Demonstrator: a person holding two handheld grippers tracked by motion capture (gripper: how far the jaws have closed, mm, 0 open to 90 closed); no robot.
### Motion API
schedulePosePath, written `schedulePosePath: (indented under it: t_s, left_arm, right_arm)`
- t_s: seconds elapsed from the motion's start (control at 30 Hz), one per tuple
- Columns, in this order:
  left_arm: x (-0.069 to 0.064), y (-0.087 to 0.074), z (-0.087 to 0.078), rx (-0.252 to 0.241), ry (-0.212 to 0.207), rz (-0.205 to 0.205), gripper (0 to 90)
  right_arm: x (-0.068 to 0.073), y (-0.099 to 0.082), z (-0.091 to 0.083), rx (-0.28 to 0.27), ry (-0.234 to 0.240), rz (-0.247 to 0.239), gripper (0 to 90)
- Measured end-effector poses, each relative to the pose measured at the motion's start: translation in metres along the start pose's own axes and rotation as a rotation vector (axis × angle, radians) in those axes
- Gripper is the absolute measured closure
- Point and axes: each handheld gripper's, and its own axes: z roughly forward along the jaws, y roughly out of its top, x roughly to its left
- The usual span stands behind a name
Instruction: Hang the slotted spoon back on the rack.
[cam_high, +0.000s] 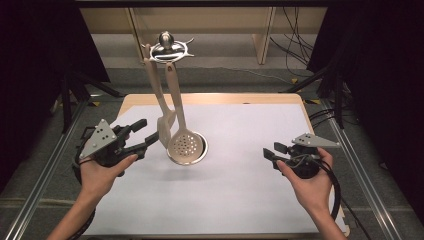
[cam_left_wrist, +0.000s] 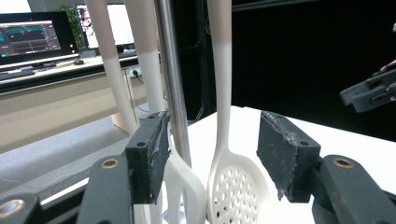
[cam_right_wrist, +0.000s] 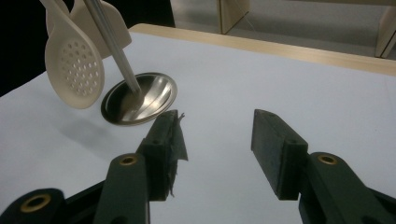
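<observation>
On the white table (cam_high: 235, 190) stands a steel utensil stand (cam_high: 166, 50) with a cream slotted spoon (cam_high: 186, 145) and spatula (cam_high: 165, 125) hanging from it. The left gripper (cam_high: 142, 136), jaws wide and holding nothing, sits just beside them, the spoon showing between its jaws. The right gripper (cam_high: 272, 151) rests well apart, jaws wide and empty.

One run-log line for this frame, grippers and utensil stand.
left gripper: open, at hanging slotted spoon | right gripper: open, nothing between its jaws, over table | utensil stand: upright
</observation>
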Motion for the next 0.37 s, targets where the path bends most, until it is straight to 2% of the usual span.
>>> schedulePosePath:
  t_s: [0.1, 0.17, 0.2, 0.23, 0.37]
  left_arm:
    - [0.0015, -0.0017, 0.0003, -0.004, 0.002, 0.012, 42.6]
    - [0.0009, -0.0031, -0.0002, 0.0, 0.011, -0.01, 42.6]
    - [0.0009, -0.0034, 0.0001, -0.004, 0.017, -0.013, 42.6]
    - [0.002, -0.0031, 0.001, -0.014, 0.015, 0.002, 42.5]
    - [0.0012, -0.0047, 0.0017, -0.017, 0.02, -0.004, 42.5]
  right_arm:
    - [-0.0007, 0.0008, -0.0025, 0.007, -0.003, -0.008, 52.4]
    - [-0.0015, 0.0005, -0.0021, -0.007, -0.001, -0.011, 52.4]
    - [-0.0003, 0.0002, -0.002, -0.007, 0.0, 0.016, 52.4]
    - [0.0004, 0.0005, -0.0033, -0.001, 0.008, 0.03, 52.4]
    - [-0.0024, 0.0007, -0.003, -0.015, 0.009, 0.008, 52.3]
